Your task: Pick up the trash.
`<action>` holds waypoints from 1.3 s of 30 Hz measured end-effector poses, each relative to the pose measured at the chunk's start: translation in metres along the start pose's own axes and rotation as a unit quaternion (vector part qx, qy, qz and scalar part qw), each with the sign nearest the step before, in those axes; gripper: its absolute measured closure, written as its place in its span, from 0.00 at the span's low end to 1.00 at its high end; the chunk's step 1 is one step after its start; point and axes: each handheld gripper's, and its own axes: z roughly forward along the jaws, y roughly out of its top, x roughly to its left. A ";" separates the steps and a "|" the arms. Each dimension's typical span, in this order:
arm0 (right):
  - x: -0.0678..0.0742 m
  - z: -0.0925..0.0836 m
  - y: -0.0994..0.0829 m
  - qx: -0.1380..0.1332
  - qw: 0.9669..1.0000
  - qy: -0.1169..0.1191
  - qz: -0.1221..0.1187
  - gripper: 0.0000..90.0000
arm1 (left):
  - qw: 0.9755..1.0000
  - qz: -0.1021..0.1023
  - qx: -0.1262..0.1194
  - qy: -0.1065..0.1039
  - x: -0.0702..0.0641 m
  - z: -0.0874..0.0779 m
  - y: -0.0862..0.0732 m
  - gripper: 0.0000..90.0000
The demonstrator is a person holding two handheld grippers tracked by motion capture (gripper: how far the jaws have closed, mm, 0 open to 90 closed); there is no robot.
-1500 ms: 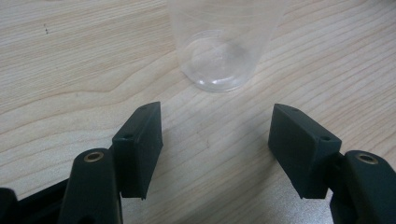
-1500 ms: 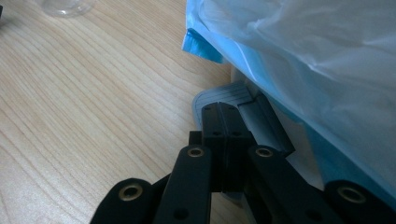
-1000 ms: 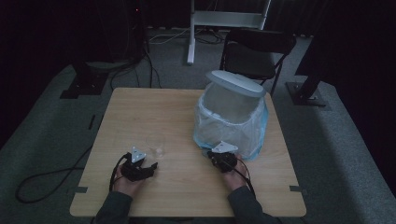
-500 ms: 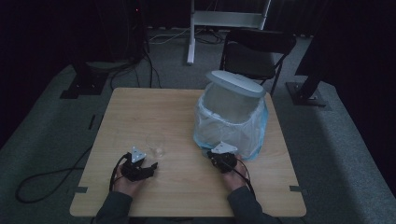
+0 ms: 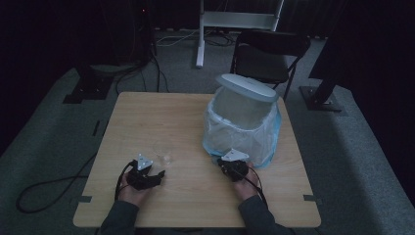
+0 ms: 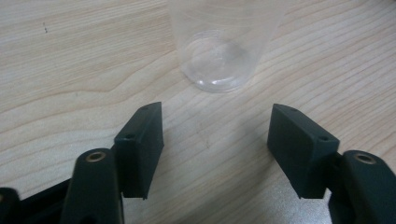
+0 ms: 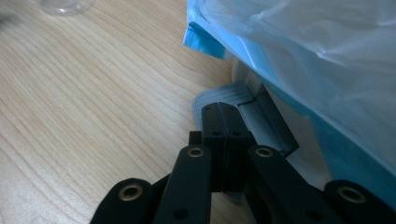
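Observation:
A clear plastic cup (image 5: 162, 152) (image 6: 219, 56) stands upright on the wooden table (image 5: 161, 112). Just short of it lies my left gripper (image 5: 155, 175) (image 6: 215, 123), open; its jaws have just been closing a little, with bare table between them and the cup ahead of the tips. A white pedal bin (image 5: 242, 122) with a blue-edged plastic liner (image 7: 303, 46) stands at the right, its lid (image 5: 247, 87) raised. My right gripper (image 5: 229, 165) (image 7: 219, 112) is shut, holding nothing, and its tips rest on the bin's grey pedal (image 7: 236, 93).
A black folding chair (image 5: 269, 54) and a white stand's foot (image 5: 235, 19) are on the floor beyond the table. A cable (image 5: 44, 188) trails off the table's left side. Bare tabletop lies between the cup and the bin and behind the cup.

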 end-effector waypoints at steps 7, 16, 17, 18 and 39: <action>0.000 0.000 0.000 0.001 1.000 0.000 0.000 1.00 | 1.000 -0.025 0.006 -0.013 0.005 -0.007 0.001 0.50; 0.000 0.000 0.000 0.001 1.000 0.000 -0.005 1.00 | 0.999 -0.042 -0.006 -0.010 0.012 -0.024 0.008 0.62; 0.000 0.000 0.000 0.001 1.000 -0.001 -0.005 1.00 | 0.999 -0.043 -0.010 -0.009 0.013 -0.026 0.009 0.62; 0.000 0.000 0.000 0.002 1.000 -0.001 -0.005 1.00 | 0.999 -0.043 -0.012 -0.008 0.014 -0.028 0.009 0.62; 0.000 0.001 -0.001 0.002 1.000 0.000 -0.004 1.00 | 0.997 -0.044 -0.071 0.002 0.030 -0.063 0.045 0.64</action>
